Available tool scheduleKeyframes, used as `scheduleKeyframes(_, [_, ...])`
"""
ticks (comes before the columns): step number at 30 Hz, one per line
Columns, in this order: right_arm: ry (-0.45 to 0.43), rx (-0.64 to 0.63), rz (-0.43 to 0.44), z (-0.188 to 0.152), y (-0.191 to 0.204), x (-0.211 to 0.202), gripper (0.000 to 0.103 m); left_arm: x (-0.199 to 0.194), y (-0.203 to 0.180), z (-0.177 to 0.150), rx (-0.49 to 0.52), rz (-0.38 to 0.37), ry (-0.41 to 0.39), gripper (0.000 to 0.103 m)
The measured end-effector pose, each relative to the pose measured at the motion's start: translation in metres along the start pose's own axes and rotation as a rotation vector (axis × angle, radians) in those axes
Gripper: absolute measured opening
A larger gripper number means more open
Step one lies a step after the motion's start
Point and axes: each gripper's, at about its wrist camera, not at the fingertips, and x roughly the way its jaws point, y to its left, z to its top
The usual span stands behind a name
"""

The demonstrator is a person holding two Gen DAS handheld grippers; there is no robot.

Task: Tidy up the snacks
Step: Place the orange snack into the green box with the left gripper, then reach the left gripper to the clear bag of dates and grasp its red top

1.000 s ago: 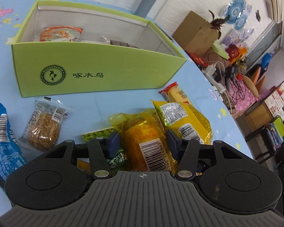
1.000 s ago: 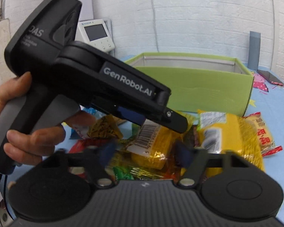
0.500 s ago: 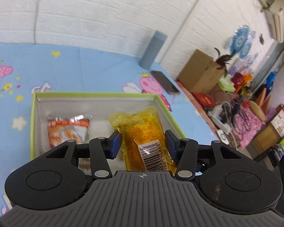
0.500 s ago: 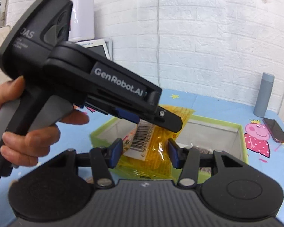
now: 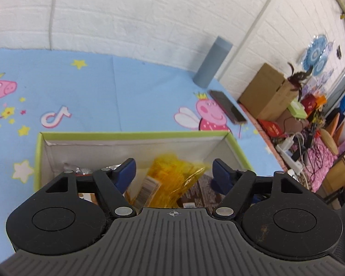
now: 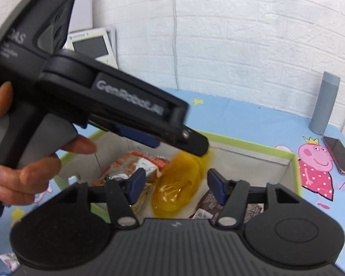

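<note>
Now both tongs hover over the green box (image 5: 40,147), which sits on the bench (image 5: 99,92) under its blue cartoon cloth. The left tongs (image 5: 173,171) have just been opening, and their blue pads (image 5: 126,170) stand clear of the yellow snack packet (image 5: 170,179) that shows blurred between them, over the inside of the box; nothing presses on it. The right tongs (image 6: 175,185) have also just been opening and grip nothing; their pads (image 6: 135,184) stand apart with the same yellow packet (image 6: 177,184) seen beyond the gap between them, smeared with motion, so whether it has landed I cannot tell. From the right-hand camera the left tongs (image 6: 195,143) reach in from the left just above the packet, held by a hand (image 6: 32,170) wrapped round the grey handle. Inside the box an orange and silver packet (image 6: 135,163) lies to the left of the yellow one, and a brown wrapper (image 6: 209,204) lies to its right, partly hidden behind the right tongs. Beyond the box, near the white brick wall, a grey cylinder (image 5: 212,63) stands upright, and a phone (image 5: 227,109) lies flat just beside it at the bench edge. Cardboard boxes (image 5: 266,89) and a tangle of cables (image 5: 310,151) crowd the room to the right.
</note>
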Motion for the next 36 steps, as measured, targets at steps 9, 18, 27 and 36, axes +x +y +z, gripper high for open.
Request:
scheduleKeyframes(9, [-0.135, 0.004, 0.023, -0.042, 0.021, -0.104, 0.094, -0.087, -0.019, -0.052, 0.026, -0.045, -0.099, 0.073])
scheduleKeyframes(18, [-0.087, 0.104, 0.065, -0.141, 0.080, -0.172, 0.094, -0.157, -0.035, -0.185, 0.035, -0.014, -0.112, 0.075])
scheduleKeyframes(27, [-0.031, 0.204, -0.158, -0.189, 0.074, -0.188, 0.094, -0.139, -0.072, -0.249, -0.004, -0.068, -0.033, 0.072])
scheduleKeyframes(36, [0.028, 0.103, -0.205, -0.179, 0.065, -0.146, 0.094, -0.133, -0.072, -0.234, -0.088, -0.029, -0.047, 0.069])
